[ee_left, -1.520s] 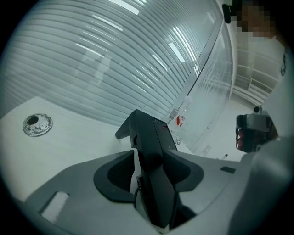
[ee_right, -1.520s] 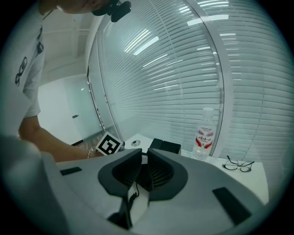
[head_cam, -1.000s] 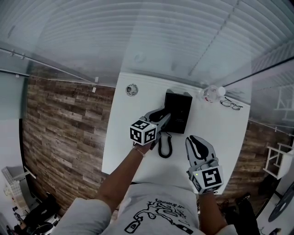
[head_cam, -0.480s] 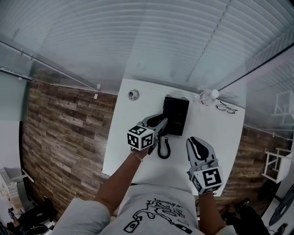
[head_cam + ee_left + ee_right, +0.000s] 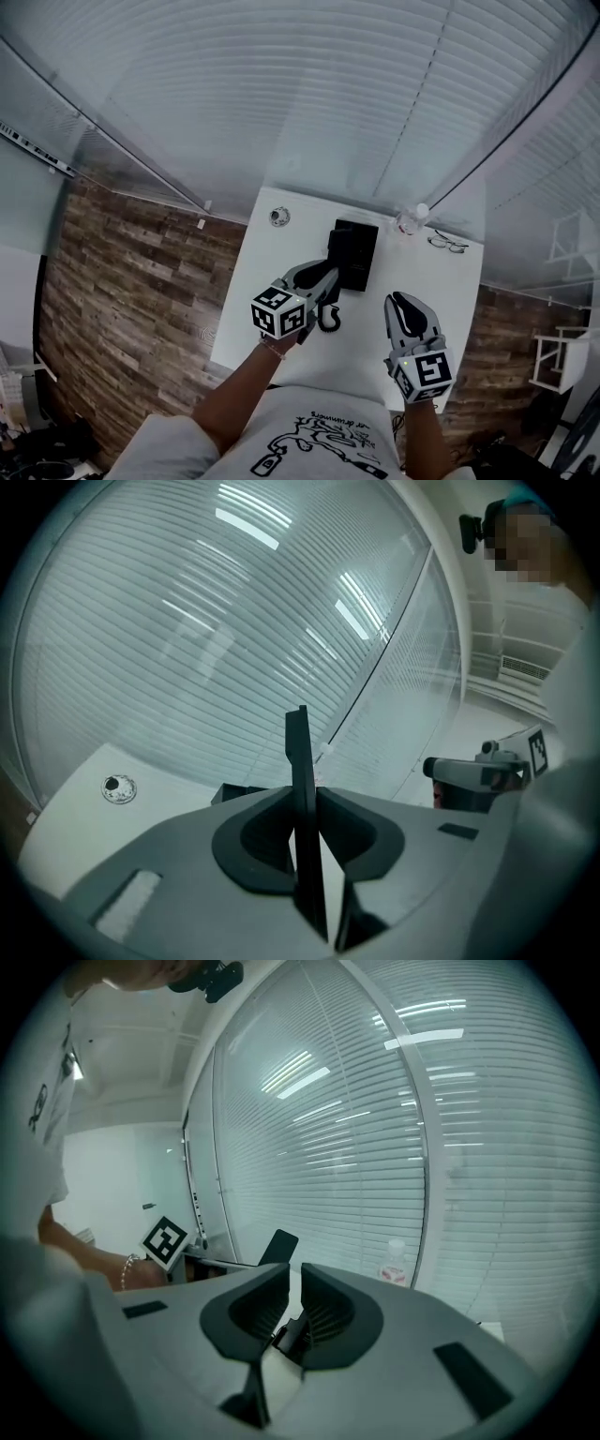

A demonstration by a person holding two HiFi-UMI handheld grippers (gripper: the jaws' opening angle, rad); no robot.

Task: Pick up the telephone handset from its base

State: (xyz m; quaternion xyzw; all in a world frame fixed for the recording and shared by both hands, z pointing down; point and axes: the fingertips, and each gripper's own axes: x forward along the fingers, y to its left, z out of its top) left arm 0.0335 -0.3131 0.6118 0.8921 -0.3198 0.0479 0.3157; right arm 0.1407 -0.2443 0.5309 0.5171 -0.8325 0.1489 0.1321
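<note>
Left gripper view: handset pinched edge-on and, by the look of it, clear of its base.
The handset (image 5: 298,752) stands upright between the jaws of the left gripper (image 5: 328,273), which have just been closing and now clamp its thin sides, likely so it cannot swing on the coiled cord (image 5: 327,319) hanging below. It hangs by the base's (image 5: 354,246) near left corner, mid-table (image 5: 272,253). The right gripper (image 5: 290,1279), jaws drawn together on nothing, waits over the table's near right edge.

Table (image 5: 267,314): white, smooth, low sheen. Floor (image 5: 122,281): wood planks, rough weathered grain. Phone base (image 5: 352,251) and handset (image 5: 300,752): black plastic, matt. Bottle (image 5: 410,221): clear plastic. Right gripper (image 5: 292,1275): grey matt plastic shell, black ribbed pads (image 5: 328,1314). Shirt (image 5: 319,433): white printed cloth. Blinds (image 5: 281,94): smooth slats, slight gloss.
</note>
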